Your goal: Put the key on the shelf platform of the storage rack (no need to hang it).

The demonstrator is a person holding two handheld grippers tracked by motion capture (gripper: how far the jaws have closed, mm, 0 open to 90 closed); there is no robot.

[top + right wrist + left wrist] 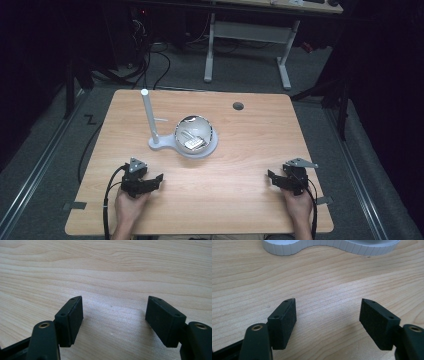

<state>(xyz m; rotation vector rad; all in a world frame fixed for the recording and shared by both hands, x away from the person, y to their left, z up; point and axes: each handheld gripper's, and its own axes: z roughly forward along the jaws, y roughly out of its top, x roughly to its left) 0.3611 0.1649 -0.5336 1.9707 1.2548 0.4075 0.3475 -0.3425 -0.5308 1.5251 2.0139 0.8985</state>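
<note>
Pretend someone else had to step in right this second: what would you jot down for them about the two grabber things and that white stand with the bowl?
Left gripper: jaws open, nothing between them, low over the table near its front left, aimed toward the stand.
Right gripper: jaws open, holding nothing, low over the table near its front right.
White stand: mid-table, upright pole at its left end, shiny bowl on its round base. Something pale lies in the bowl; I cannot tell what.
Done: nothing visibly handled.
Left: probably approaching the stand; the left gripper is nearer.
</note>
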